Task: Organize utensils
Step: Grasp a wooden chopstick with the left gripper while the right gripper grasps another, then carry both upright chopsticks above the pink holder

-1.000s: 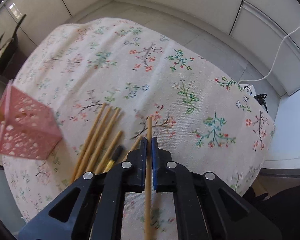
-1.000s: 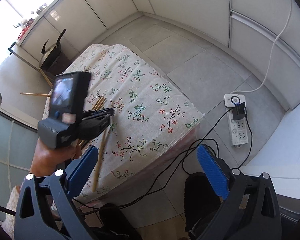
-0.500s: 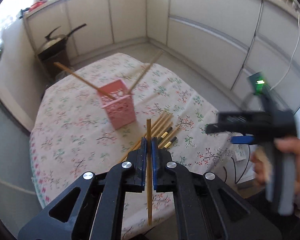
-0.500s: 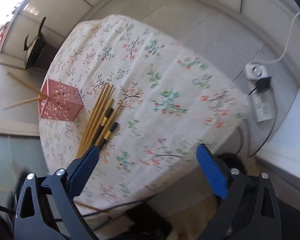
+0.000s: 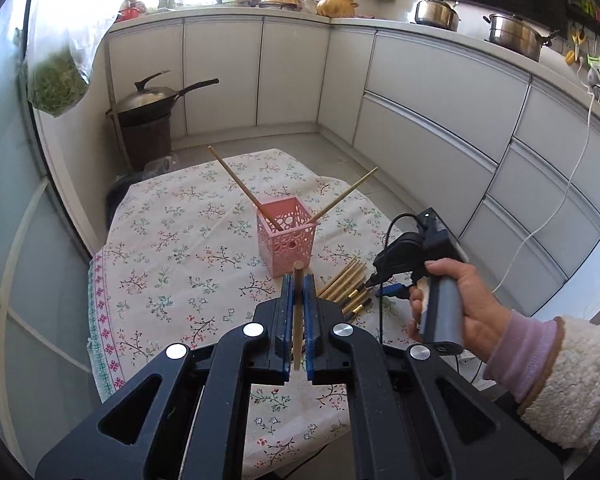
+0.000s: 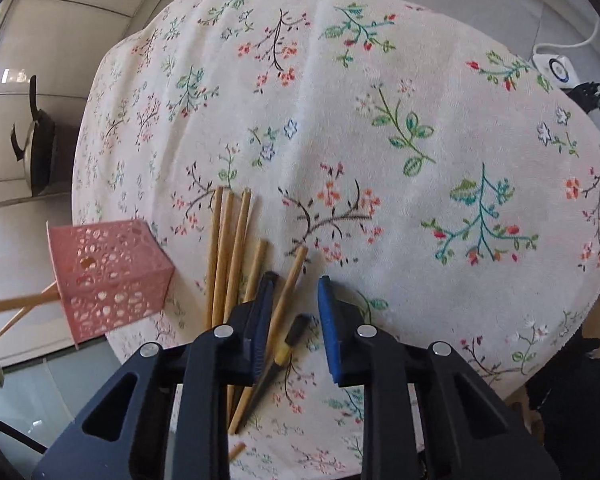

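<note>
My left gripper [image 5: 296, 292] is clamping one chopstick [image 5: 298, 312], pointing toward the pink holder [image 5: 288, 236] just beyond. My right gripper [image 6: 294, 300] jaws are closing around a loose chopstick [image 6: 288, 292], lengthwise between them, near the tabletop [image 6: 420, 100] edge.

Left gripper [image 5: 299, 290] clamped shut (pointing down), right gripper [image 6: 294, 300] jaws closing

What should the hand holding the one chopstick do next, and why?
Probably carry it forward over the pink holder and lower it in. The left gripper is shut on a single chopstick, the holder stands just ahead, and two chopsticks already lean inside. Meanwhile the right gripper is closing around one of the loose chopsticks on the tablecloth.
</note>
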Tool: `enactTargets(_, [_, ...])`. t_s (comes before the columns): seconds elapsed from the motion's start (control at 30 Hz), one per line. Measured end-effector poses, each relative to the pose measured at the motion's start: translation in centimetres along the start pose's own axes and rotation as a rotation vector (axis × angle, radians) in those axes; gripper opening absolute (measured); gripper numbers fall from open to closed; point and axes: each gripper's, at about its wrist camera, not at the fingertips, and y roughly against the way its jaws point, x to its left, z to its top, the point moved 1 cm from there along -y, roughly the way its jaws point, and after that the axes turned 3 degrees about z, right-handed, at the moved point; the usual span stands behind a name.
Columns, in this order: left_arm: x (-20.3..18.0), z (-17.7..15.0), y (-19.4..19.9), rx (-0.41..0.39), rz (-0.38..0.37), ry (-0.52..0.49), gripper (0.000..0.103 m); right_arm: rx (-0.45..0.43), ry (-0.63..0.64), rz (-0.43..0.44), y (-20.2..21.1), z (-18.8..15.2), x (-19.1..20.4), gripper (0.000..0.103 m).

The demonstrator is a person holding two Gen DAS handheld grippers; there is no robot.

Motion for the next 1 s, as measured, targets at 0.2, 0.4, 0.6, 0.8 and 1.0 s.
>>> enactTargets(0.2, [0.7, 0.3, 0.5, -0.023, -0.009, 0.021, 0.004, -0.028, 0.035, -0.05, -0.7, 0.3, 1.2, 0.016])
enactTargets(0.4, [1.7, 0.2, 0.2, -0.009, 0.012, 0.062, 0.004, -0.08, 0.067, -0.054, -1.0, -0.4, 1.8, 0.008])
enactTargets(0.6, [2.6, 0.4, 0.5, -0.033, 0.031, 0.103, 0.004, -0.143, 0.085, 0.087, 1.4, -0.7, 1.2, 0.005])
enactTargets(0.8, [3.2, 0.8, 1.4, -0.081, 0.048, 0.143, 0.004, -0.221, 0.239, 0.172, 7.3, -3.8, 2.7, 0.005])
enactTargets(1.0, [3.8, 1.6, 2.8, -0.16, 0.069, 0.197, 0.004, -0.332, 0.478, 0.255, 15.4, -8.9, 4.0, 0.005])
